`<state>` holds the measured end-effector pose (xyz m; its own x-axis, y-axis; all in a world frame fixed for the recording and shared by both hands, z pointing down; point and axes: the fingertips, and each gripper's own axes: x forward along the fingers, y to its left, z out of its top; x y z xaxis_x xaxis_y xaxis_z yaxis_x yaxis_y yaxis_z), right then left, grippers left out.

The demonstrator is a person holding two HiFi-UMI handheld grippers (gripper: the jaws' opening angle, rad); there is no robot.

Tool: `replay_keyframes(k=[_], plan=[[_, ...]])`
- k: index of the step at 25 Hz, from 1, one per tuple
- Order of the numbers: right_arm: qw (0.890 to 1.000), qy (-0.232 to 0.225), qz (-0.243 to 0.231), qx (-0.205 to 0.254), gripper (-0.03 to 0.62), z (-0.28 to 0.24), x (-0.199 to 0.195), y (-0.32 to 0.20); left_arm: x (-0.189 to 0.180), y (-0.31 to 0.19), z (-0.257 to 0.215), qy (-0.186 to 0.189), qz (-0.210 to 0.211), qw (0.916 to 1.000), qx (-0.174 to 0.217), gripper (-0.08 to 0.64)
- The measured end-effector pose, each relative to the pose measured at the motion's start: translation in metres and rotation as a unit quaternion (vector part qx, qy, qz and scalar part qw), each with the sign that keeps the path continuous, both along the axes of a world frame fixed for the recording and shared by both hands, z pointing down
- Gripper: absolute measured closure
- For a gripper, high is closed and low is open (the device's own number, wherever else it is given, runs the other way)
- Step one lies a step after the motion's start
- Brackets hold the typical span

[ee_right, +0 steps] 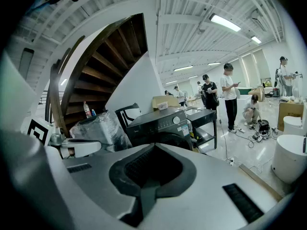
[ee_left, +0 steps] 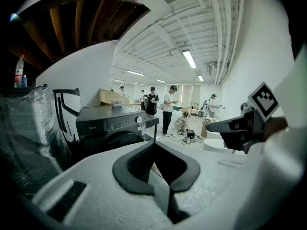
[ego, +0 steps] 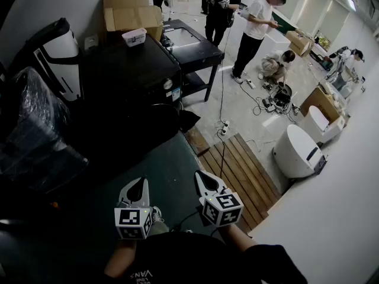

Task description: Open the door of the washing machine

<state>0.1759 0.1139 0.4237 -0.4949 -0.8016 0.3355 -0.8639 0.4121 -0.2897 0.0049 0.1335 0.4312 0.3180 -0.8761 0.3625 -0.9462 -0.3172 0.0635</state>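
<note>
Two hand-held grippers, left [ego: 140, 181] and right [ego: 200, 175], carried side by side in front of the body and tipped a little downward, both aimed at a dark front-loading washing machine [ego: 131, 78] and well apart from it. Jaws of each pressed together with nothing between them: probably kept closed for the approach, no grip being needed before the door is within reach. Round door [ee_right: 171, 139] low on the machine's front, facing the grippers and apparently shut, though too dark to show a handle or latch side.

Machine backed toward the wall below a wooden staircase, front turned to a bare stretch of green floor covering [ego: 163, 164], which leaves swing room for the door. Small white tub [ego: 134, 36] parked on the machine's lid, cardboard box [ego: 131, 9] behind it, black worktop [ego: 198, 53] just beside, plastic-wrapped bundle [ego: 32, 120] on the other flank. Wooden pallet [ego: 237, 170] alongside the floor covering. Several people busy farther off across the room.

Task judged not yet started: closing the gap first, then parting one set of jaws to catch the door's edge.
</note>
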Motion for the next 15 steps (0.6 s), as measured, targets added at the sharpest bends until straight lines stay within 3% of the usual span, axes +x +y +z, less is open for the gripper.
replay_keyframes(k=[8, 9, 11, 14, 15], plan=[[1.0, 0.002, 0.018, 0.006, 0.589, 0.001, -0.025, -0.035, -0.019, -0.039, -0.003, -0.02, 0.03, 0.999, 0.025, 0.54], [1.0, 0.008, 0.017, 0.007, 0.578, 0.002, -0.031, -0.04, -0.022, -0.045, -0.004, -0.023, 0.037, 0.9986, 0.029, 0.538], [1.0, 0.025, 0.012, 0.007, 0.471, 0.004, -0.041, -0.049, -0.027, -0.057, -0.004, -0.028, 0.051, 0.9978, 0.031, 0.535], [0.999, 0.05, 0.013, 0.011, 0.453, 0.006, -0.055, -0.064, -0.035, -0.075, 0.003, -0.028, 0.081, 0.996, 0.024, 0.419], [0.998, 0.053, 0.015, 0.01, 0.444, 0.008, -0.06, -0.068, -0.038, -0.081, 0.006, -0.03, 0.09, 0.9953, 0.022, 0.411]])
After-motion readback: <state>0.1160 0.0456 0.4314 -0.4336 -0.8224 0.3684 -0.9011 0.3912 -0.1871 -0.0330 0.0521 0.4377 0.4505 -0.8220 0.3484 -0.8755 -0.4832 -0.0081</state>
